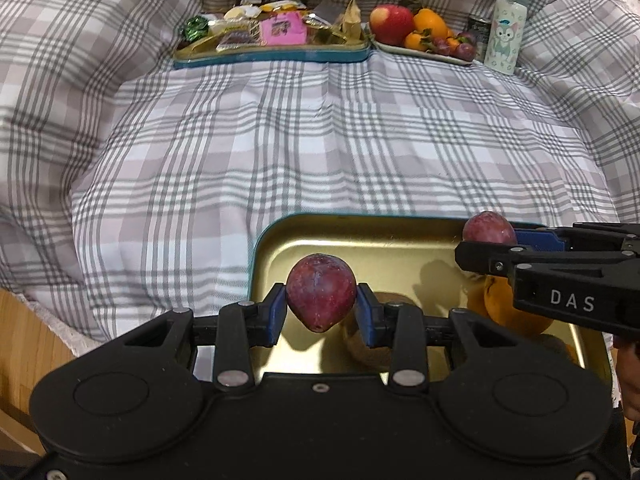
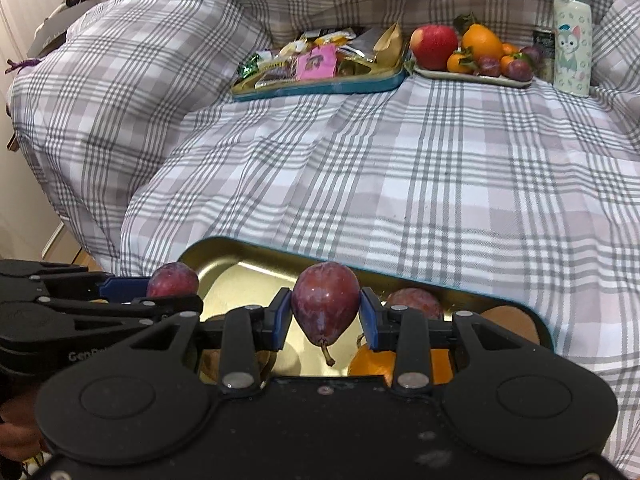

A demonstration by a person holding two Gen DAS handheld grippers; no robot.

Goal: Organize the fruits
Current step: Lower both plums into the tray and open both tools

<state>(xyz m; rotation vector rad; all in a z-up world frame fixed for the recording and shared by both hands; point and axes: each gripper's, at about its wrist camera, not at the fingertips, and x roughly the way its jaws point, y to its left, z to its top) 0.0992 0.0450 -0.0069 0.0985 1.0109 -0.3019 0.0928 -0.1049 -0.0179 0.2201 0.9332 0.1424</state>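
Note:
In the left wrist view my left gripper (image 1: 321, 312) is shut on a dark red plum (image 1: 320, 292), held over the left part of a gold tin tray (image 1: 380, 254) with a teal rim. My right gripper (image 1: 484, 242) comes in from the right, shut on a second plum (image 1: 489, 229) above the tray's far right corner. The right wrist view shows that right gripper (image 2: 325, 316) gripping its stemmed plum (image 2: 325, 304), with the left gripper (image 2: 168, 292) and its plum (image 2: 172, 280) at the left. In the tray (image 2: 248, 276) lie another plum (image 2: 416, 302), a kiwi (image 2: 508, 320) and an orange (image 2: 376, 360).
A plaid bedcover (image 1: 320, 140) lies under everything. At the back stand a teal tray of snack packets (image 1: 272, 54), a white plate (image 1: 424, 54) with an apple, oranges and plums, a dark can (image 1: 478, 32) and a pale cartoon bottle (image 1: 504, 36). Wooden floor (image 1: 24, 344) shows at lower left.

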